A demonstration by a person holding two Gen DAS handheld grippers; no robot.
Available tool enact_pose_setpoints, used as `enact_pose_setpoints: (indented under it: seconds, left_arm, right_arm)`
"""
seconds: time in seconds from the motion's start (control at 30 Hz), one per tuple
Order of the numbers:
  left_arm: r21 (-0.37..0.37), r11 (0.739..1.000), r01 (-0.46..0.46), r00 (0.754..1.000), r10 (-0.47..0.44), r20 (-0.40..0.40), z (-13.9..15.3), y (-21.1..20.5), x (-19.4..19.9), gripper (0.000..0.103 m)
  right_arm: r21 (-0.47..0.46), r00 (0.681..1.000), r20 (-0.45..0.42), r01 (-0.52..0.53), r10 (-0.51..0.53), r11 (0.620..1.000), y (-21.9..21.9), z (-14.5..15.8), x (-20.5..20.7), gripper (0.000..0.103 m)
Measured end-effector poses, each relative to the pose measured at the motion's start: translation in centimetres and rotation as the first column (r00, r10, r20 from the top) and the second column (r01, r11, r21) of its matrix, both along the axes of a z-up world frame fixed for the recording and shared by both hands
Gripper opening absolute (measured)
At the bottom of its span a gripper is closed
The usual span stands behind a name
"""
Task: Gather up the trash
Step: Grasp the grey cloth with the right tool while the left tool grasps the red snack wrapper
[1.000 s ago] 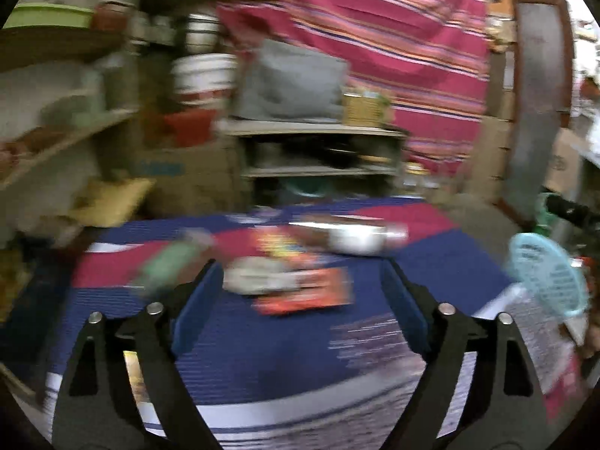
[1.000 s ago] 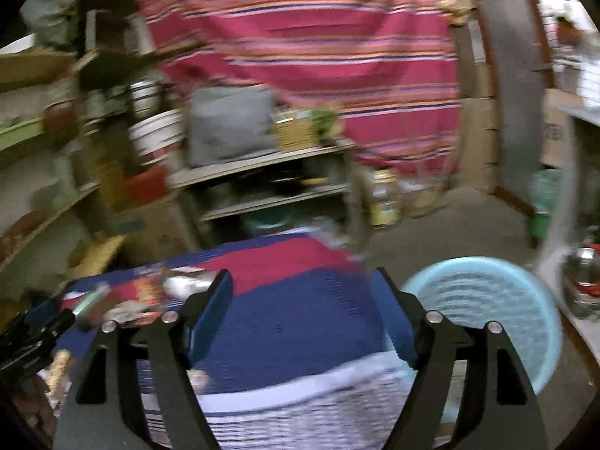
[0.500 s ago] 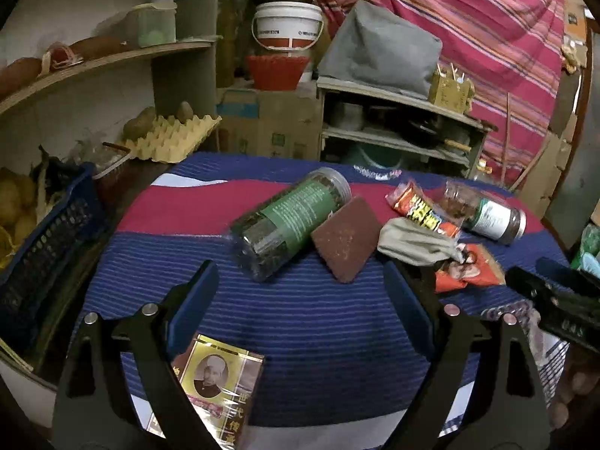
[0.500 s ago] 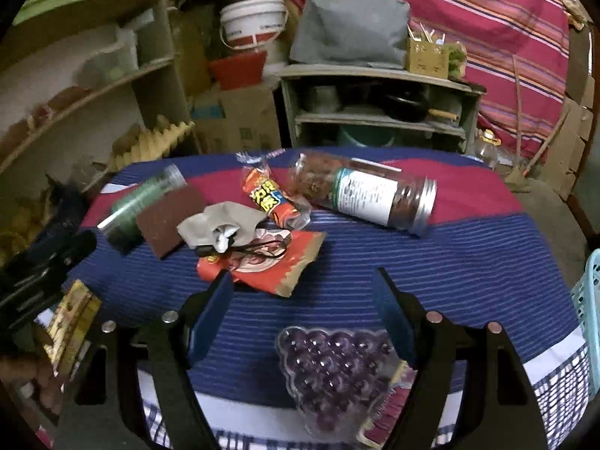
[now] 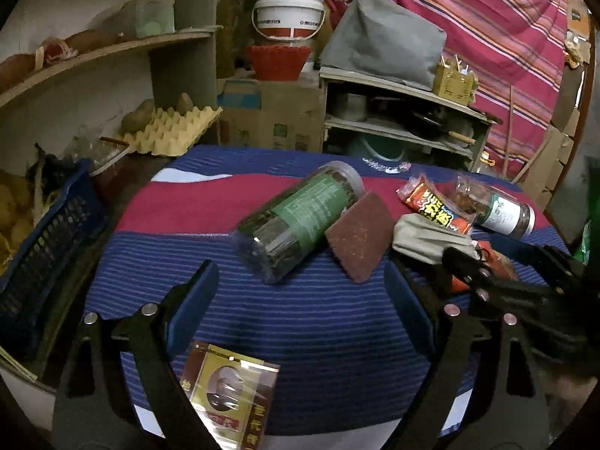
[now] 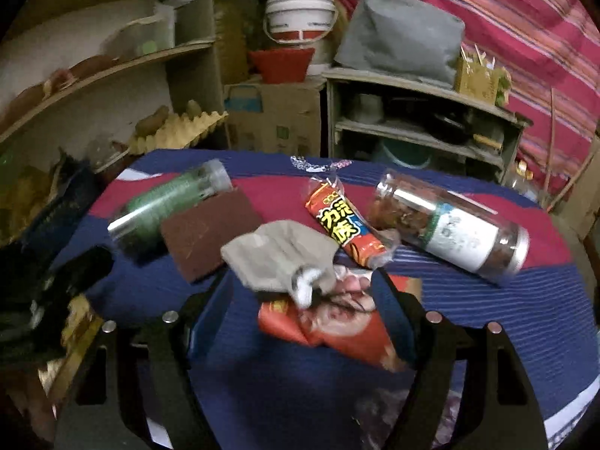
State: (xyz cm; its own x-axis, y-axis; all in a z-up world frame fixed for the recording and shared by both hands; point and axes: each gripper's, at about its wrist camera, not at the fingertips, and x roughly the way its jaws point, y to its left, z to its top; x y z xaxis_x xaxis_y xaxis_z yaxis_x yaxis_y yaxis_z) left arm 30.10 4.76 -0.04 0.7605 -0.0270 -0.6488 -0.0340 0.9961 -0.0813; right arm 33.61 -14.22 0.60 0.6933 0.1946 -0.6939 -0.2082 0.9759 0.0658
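A striped blue and red cloth covers the table (image 5: pixel 318 318). On it lie a green-labelled clear jar (image 5: pixel 300 221) on its side, a brown scouring pad (image 5: pixel 360 240), a grey rag (image 6: pixel 279 257), an orange snack wrapper (image 6: pixel 345 225), a red wrapper (image 6: pixel 337 326) and a white-labelled jar (image 6: pixel 450 228). A gold and red packet (image 5: pixel 228 386) lies near the front edge. My left gripper (image 5: pixel 300 300) is open, just short of the green jar. My right gripper (image 6: pixel 303 300) is open, its jaws either side of the red wrapper and rag.
A blue crate (image 5: pixel 45 243) and a yellow egg tray (image 5: pixel 168 131) stand left of the table. Wooden shelves (image 5: pixel 393 120) with a cardboard box (image 5: pixel 273 112), red basket and white bucket (image 5: pixel 288 15) stand behind. A striped curtain (image 5: pixel 506 18) hangs at right.
Both grippers swung left from the light blue basket to face the table, then moved closer to the trash. The right gripper now straddles the red wrapper.
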Motion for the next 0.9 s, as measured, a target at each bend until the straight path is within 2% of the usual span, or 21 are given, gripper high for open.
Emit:
enact_pose_setpoints:
  seconds: [0.03,0.13,0.27,0.43,0.57,0.73,0.77,0.8,0.83,0.87,0.9]
  left_arm:
    - [-0.004,1.0,-0.003,1.0,0.003,-0.003,-0.2,0.2,0.1,0.087]
    - [-0.02,1.0,0.003,1.0,-0.003,-0.015,-0.6,0.3,0.4,0.087]
    - [-0.059,0.998,0.015,1.0,-0.016,-0.027,-1.1,-0.1,0.7,0.087]
    - [-0.115,0.99,0.077,0.996,-0.081,-0.034,-1.1,-3.1,0.7,0.087]
    - [-0.146,0.98,0.137,0.987,-0.147,-0.062,-1.8,-7.1,1.1,0.087]
    - [-0.122,0.976,0.179,0.98,-0.189,-0.07,-2.7,-11.2,1.9,0.085]
    - [-0.122,0.975,0.184,0.978,-0.194,-0.073,-2.9,-11.7,2.1,0.082]
    - [-0.128,0.974,0.189,0.976,-0.2,-0.08,-3.2,-12.2,2.4,0.069]
    - [-0.147,0.969,0.2,0.972,-0.215,-0.096,-3.7,-12.6,2.8,0.051]
    - [-0.162,0.964,0.21,0.968,-0.228,-0.107,-4.1,-12.9,3.0,0.04]
    - [-0.169,0.961,0.219,0.964,-0.24,-0.117,-4.5,-13.2,3.3,0.013]
  right_arm:
    - [0.022,0.999,-0.032,-0.012,0.012,1.0,0.1,-0.6,0.7,0.041]
    - [0.028,0.999,-0.045,-0.006,0.007,1.0,-0.1,-1.1,1.0,0.021]
    - [0.093,0.999,0.042,0.02,-0.024,0.995,-2.7,1.7,-0.7,0.018]
    - [0.073,0.988,0.127,0.08,-0.089,0.994,-6.5,5.0,-2.7,0.018]
    - [0.078,0.981,0.126,0.141,-0.15,0.987,-9.7,5.3,-3.1,0.018]
    - [0.111,0.974,0.108,0.188,-0.2,0.976,-13.2,5.3,-3.4,0.019]
    - [0.114,0.973,0.106,0.193,-0.205,0.975,-13.5,5.2,-3.4,0.019]
    - [0.119,0.973,0.102,0.196,-0.209,0.973,-13.8,5.1,-3.5,0.019]
    - [0.126,0.973,0.1,0.197,-0.21,0.972,-14.1,5.1,-3.6,0.019]
    - [0.126,0.972,0.099,0.2,-0.213,0.972,-14.4,5.0,-3.6,0.019]
    - [0.126,0.972,0.098,0.203,-0.215,0.971,-14.6,5.0,-3.7,0.019]
